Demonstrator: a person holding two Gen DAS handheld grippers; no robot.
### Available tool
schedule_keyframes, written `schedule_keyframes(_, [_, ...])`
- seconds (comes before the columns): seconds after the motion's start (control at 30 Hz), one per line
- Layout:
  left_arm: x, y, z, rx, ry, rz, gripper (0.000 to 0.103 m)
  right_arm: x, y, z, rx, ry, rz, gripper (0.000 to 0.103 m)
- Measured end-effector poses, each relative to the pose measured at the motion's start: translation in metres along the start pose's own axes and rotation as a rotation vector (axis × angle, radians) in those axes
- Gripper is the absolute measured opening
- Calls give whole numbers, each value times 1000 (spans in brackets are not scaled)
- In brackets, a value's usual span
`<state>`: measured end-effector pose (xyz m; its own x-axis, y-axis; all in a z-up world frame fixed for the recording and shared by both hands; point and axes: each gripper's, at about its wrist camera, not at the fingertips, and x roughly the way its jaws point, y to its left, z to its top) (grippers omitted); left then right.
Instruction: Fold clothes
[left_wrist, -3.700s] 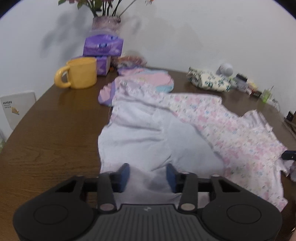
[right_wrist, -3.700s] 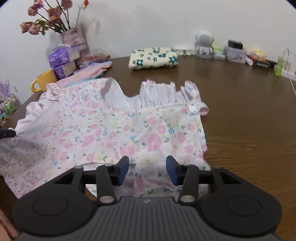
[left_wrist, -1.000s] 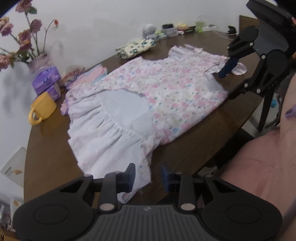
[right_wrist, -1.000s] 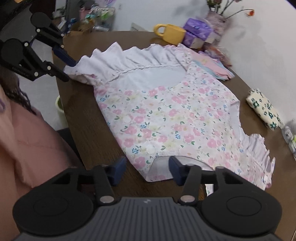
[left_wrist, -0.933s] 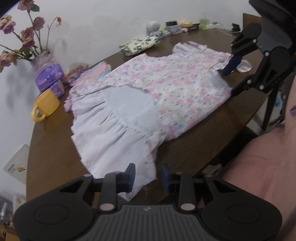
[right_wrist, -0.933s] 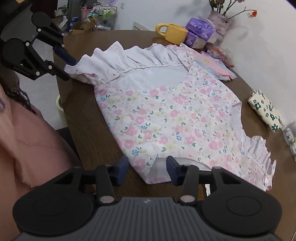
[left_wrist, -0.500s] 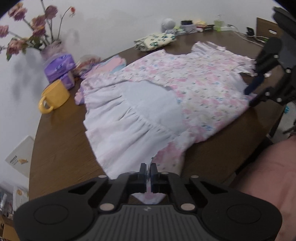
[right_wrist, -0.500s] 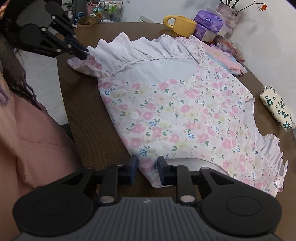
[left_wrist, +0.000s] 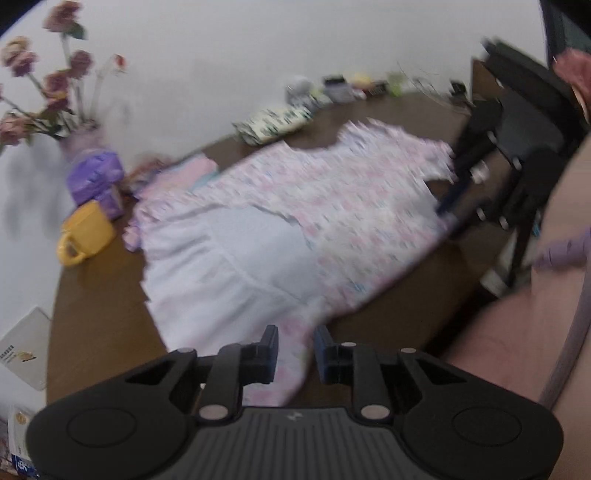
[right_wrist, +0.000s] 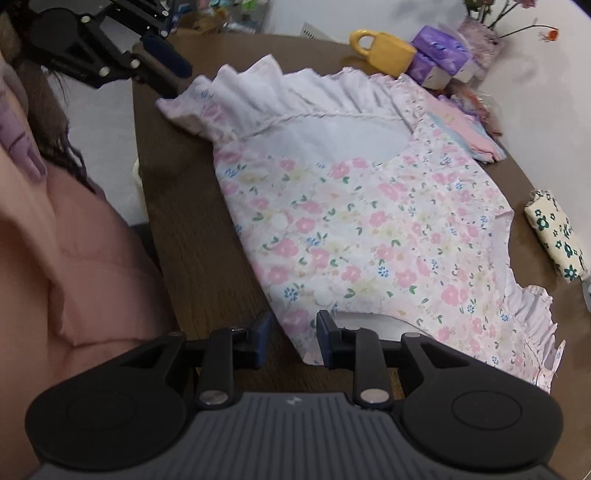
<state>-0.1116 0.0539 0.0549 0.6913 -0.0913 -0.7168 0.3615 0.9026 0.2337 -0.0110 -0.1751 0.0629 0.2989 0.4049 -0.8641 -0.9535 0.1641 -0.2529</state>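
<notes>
A brown wooden table (right_wrist: 207, 258) is seen, with a floral dress (right_wrist: 369, 229) spread flat across it, its white lining turned up at the frilled hem. The person's pink sleeve (right_wrist: 74, 258) fills the left of the right wrist view. A yellow mug (right_wrist: 384, 51), purple tissue packs (right_wrist: 439, 55) and a folded cream cloth with dark flowers (right_wrist: 557, 236) are set near the wall; no writing on them can be read. Only the blurred left wrist view shows the whole flower bunch (left_wrist: 40, 92) and a white card (left_wrist: 22, 350) with illegible print.

The left gripper (left_wrist: 295, 354) has just been opened partway; the hem corner lies between its jaws, unpinched. The right gripper (right_wrist: 293, 339) has opened slightly; the dress's near corner lies between its jaws, and contact with the pads cannot be told.
</notes>
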Motion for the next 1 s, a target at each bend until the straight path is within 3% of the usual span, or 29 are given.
schedule_keyframes(0.2, [21,1,-1,33,77,3,22,5,-1,1,-7,5,-1,26])
schedule_keyframes(0.5, [32,-8,-1,117,129,12,23,5,-1,0,-10,13,-4,25])
schedule_keyframes(0.53, [32,-9,-1,121,130,11,23,5,-1,0,-13,13,-6,22])
schedule_keyframes(0.6, [33,-9,0,129,131,8,5,6,0,0,-20,17,-8,14])
schedule_keyframes(0.63, [34,-8,0,131,130,10,3,6,0,0,-22,19,-8,11])
schedule_keyframes(0.83, [30,-5,5,131,102,56,0,8,-7,0,40,27,-26,2])
schedule_keyframes(1.0, [25,-3,13,123,85,93,0,0,-10,4,46,-5,-48,2])
